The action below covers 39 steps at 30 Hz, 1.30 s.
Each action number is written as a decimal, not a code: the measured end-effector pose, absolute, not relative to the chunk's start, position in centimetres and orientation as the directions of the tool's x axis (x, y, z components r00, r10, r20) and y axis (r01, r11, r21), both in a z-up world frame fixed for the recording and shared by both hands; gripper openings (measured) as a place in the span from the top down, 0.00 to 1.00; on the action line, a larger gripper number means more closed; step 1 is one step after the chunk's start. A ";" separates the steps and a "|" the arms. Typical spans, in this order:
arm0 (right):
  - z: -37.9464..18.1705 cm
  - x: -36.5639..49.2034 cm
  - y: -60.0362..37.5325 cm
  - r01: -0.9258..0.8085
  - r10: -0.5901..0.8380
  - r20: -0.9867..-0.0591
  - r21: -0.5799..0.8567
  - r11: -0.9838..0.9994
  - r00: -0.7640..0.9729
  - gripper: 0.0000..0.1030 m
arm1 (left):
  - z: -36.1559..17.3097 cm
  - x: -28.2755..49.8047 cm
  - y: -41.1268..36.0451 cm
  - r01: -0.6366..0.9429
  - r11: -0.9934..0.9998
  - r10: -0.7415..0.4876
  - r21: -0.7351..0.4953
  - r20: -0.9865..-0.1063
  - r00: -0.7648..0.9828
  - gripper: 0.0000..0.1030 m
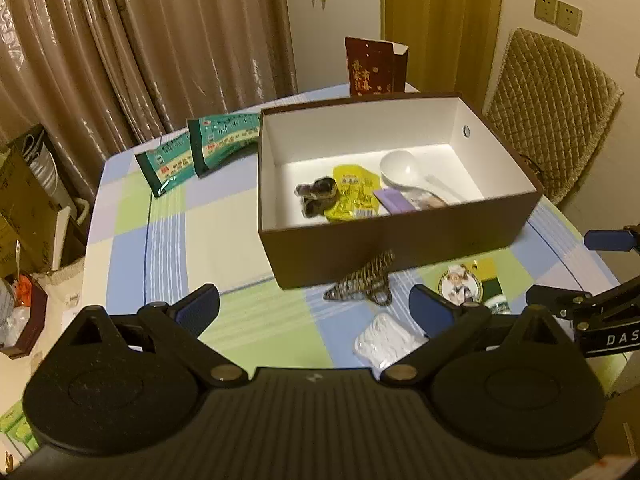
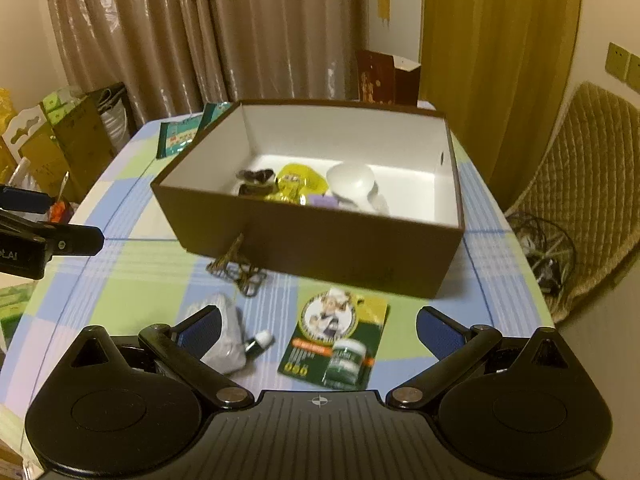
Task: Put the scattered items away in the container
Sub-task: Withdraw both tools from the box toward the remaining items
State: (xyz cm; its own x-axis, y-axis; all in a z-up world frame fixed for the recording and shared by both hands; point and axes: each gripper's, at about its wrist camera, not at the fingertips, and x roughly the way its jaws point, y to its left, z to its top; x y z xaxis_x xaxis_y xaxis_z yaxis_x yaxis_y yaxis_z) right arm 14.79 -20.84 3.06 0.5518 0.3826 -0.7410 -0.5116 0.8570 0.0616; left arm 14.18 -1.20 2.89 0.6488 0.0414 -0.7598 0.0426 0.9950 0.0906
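Vial (image 2: pixel 258 343) only in right view

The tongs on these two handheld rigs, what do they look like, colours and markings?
Both the left tongs and the right tongs are matte black, with blue-padded fingers, silver pivot bolts, round black housings and a ribbed base. White lettering marks the side.

left gripper (image 1: pixel 314 308) | black ribbed body | blue-padded jaws | silver pivot screws
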 end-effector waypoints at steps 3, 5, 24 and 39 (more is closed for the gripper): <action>2.8 13.6 -20.8 -0.501 0.376 -0.745 0.064 0.863 0.551 0.02 | 2.5 13.3 -0.8 0.054 0.995 0.031 0.086 -0.764 0.644 0.03; 2.6 13.0 -20.8 -0.493 0.371 -0.747 0.067 0.868 0.552 0.02 | 2.3 12.7 -0.5 0.059 0.995 0.027 0.083 -0.768 0.640 0.03; -0.3 10.4 -22.5 -0.479 0.374 -0.760 0.095 0.872 0.531 0.02 | -1.6 9.1 -1.2 0.191 0.980 -0.075 0.057 -0.783 0.617 0.03; -3.7 14.4 -25.1 -0.482 0.365 -0.816 0.124 0.868 0.448 0.02 | -5.6 12.1 -3.9 0.330 0.943 -0.160 0.048 -0.804 0.573 0.03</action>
